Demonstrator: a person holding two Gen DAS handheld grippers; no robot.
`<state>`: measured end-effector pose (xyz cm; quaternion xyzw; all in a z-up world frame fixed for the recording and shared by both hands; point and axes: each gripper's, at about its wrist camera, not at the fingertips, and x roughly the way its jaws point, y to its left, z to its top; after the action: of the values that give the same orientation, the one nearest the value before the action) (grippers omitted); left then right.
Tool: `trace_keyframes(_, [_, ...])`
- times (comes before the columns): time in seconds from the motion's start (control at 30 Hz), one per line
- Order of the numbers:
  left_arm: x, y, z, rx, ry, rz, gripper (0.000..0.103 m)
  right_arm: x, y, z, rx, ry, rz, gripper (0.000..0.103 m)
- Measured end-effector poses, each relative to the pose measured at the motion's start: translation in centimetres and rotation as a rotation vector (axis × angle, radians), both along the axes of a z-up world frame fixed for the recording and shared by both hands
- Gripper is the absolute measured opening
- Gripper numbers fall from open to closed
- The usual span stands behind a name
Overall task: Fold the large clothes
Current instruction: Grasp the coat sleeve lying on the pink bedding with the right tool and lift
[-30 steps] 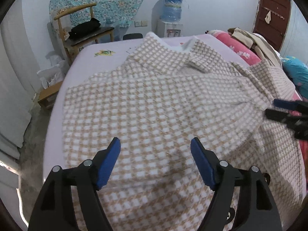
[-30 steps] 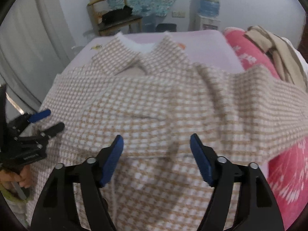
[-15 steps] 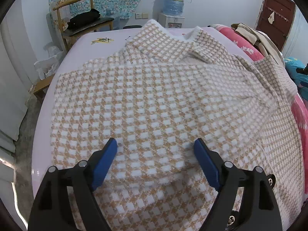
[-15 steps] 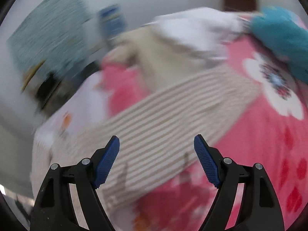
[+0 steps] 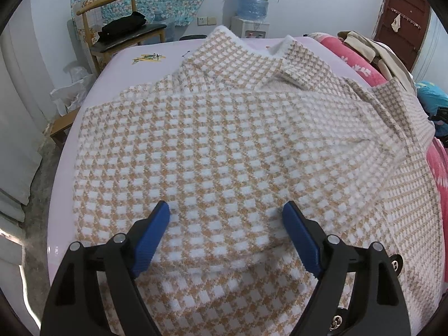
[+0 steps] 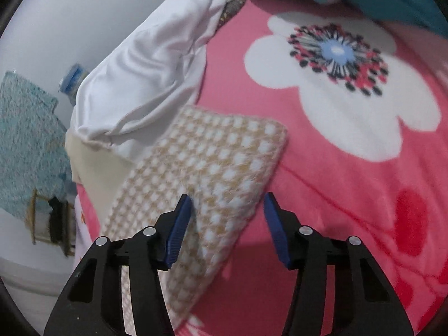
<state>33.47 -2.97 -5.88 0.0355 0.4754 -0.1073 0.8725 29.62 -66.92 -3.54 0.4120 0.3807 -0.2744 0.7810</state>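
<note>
1. Left wrist view: the checked garment (image 5: 224,145) lies spread on the bed (image 5: 123,64), its sleeve running off right. The left hand-held gripper (image 5: 226,221) gapes wide over its near hem, gripping nothing.
2. Right wrist view: only the sleeve end (image 6: 212,173) shows, blurred, on a pink blanket (image 6: 350,196). The right hand-held gripper (image 6: 228,207) is closing astride its edge, pads not yet pressing.

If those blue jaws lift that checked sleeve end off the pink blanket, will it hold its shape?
Probably not. The checked sleeve drapes limply over the pink blanket, so it should droop. Its fuzzy knit likely grips well. The sleeve lies between the closing jaws of the right gripper.
</note>
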Motion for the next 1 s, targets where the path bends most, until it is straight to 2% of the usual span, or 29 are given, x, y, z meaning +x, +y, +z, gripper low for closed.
trace_keyframes(0.13, [0.1,-0.2,-0.1,0.009,0.001,0.002,0.082,0.2,-0.5,-0.4,-0.016,-0.032,0.004,0.045])
trace_keyframes(0.23, [0.3,-0.2,-0.1,0.011,0.002,0.005,0.082,0.3,-0.1,0.0,-0.052,-0.019,0.017,0.032])
trace_keyframes(0.27, [0.3,-0.2,-0.1,0.011,0.001,0.007,0.082,0.2,0.1,0.3,-0.068,-0.021,0.02,0.023])
trace_keyframes(0.37, [0.2,-0.2,-0.2,0.012,-0.004,0.006,0.082,-0.1,1.3,2.4,-0.144,-0.035,0.032,0.02])
trace_keyframes(0.57, [0.1,-0.3,-0.1,0.013,-0.001,0.008,0.082,-0.7,6.0,10.1,-0.368,-0.113,0.127,0.018])
trace_keyframes(0.7, [0.1,-0.3,-0.1,0.013,-0.004,0.006,0.082,-0.7,11.6,16.6,-0.517,-0.186,0.229,0.018])
trace_keyframes(0.8, [0.1,-0.2,0.1,0.017,-0.009,0.009,0.082,-0.3,15.9,20.3,-0.615,-0.217,0.303,0.018])
trace_keyframes(0.9, [0.0,0.4,0.5,0.007,-0.019,0.027,0.081,0.9,19.3,23.0,-0.687,-0.238,0.358,0.018])
trace_keyframes(1.0, [-0.2,1.3,1.0,-0.017,-0.023,0.038,0.074,0.7,22.4,24.7,-0.73,-0.264,0.39,0.018])
